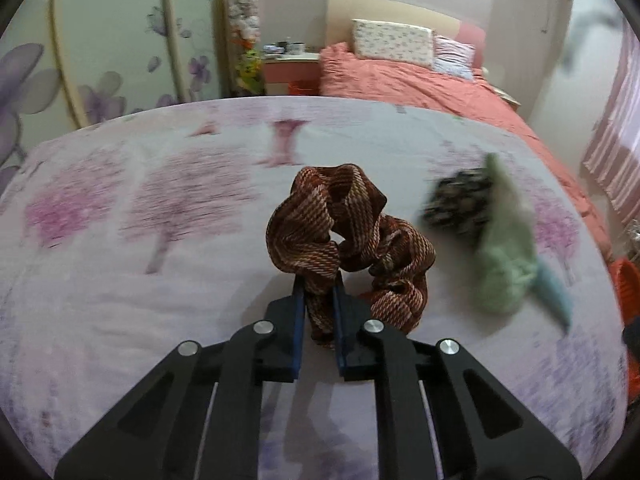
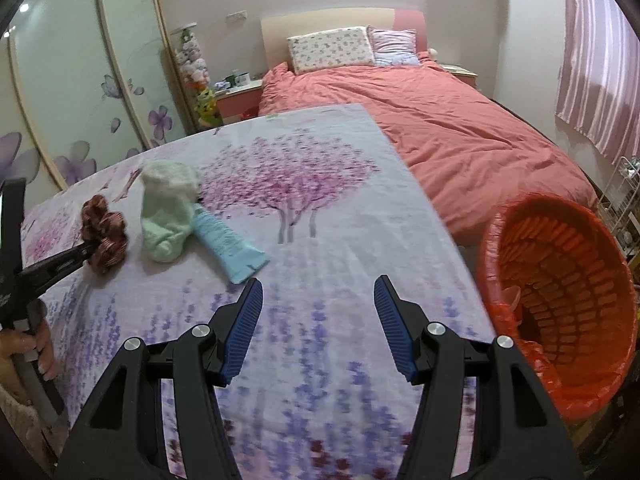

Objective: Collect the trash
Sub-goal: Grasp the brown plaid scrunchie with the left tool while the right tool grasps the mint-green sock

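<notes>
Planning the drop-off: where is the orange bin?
In the right wrist view, the orange bin sits at the far right, past the floral cloth's right edge, below the pink bed.

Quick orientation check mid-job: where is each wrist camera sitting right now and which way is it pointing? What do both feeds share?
Left wrist: sits behind the left tool, low over the floral cloth, facing the pink bed; its own fingers clamp the brown scrunchie.
Right wrist: sits behind the right tool, fingers apart and holding nothing, facing the same bed, with the orange bin at right; the left tool and the person's hand show at left.
Shared: scrunchie, green sock, blue tube, cloth, bed.
</notes>
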`<action>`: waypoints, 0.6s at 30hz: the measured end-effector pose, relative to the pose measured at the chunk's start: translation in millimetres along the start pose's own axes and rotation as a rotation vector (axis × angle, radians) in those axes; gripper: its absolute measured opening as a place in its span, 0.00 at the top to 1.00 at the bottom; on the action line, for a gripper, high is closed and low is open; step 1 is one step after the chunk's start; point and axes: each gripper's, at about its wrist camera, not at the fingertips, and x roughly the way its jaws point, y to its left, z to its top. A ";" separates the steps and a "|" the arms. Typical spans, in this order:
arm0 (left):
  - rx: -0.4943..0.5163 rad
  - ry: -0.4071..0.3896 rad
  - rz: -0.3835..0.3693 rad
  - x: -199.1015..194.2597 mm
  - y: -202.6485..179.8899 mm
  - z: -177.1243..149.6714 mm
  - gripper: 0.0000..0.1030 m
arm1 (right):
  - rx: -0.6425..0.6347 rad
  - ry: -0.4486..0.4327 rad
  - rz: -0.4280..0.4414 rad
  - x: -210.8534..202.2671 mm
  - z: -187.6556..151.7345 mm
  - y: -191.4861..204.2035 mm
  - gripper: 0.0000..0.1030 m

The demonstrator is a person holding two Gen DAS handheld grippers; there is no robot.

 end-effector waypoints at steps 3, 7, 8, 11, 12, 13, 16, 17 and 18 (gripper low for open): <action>-0.005 0.005 0.062 -1.9 27.5 -7.5 0.84 | -0.016 0.002 0.029 3.8 2.6 17.0 0.43; -0.031 0.017 0.064 1.3 45.4 -11.5 0.79 | -0.040 -0.008 0.075 11.4 11.6 44.8 0.43; -0.034 0.017 0.060 1.3 45.8 -11.3 0.79 | -0.042 -0.008 0.087 14.4 14.7 51.0 0.43; -0.034 0.020 0.053 2.3 45.0 -11.4 0.79 | -0.046 -0.010 0.109 23.2 23.3 65.9 0.43; -0.040 0.020 0.045 2.5 45.7 -11.5 0.79 | -0.050 -0.011 0.117 28.3 27.7 72.1 0.43; -0.045 0.021 0.039 1.6 46.7 -12.6 0.78 | -0.055 -0.012 0.122 33.8 32.2 78.7 0.43; -0.064 0.020 0.017 1.3 51.3 -14.0 0.78 | -0.059 -0.007 0.132 48.0 40.0 90.4 0.43; -0.066 0.020 0.015 1.7 50.7 -13.9 0.78 | -0.057 -0.001 0.141 55.8 44.2 95.8 0.43; -0.066 0.020 0.015 1.4 49.8 -14.0 0.78 | -0.054 0.002 0.146 58.1 45.2 97.5 0.43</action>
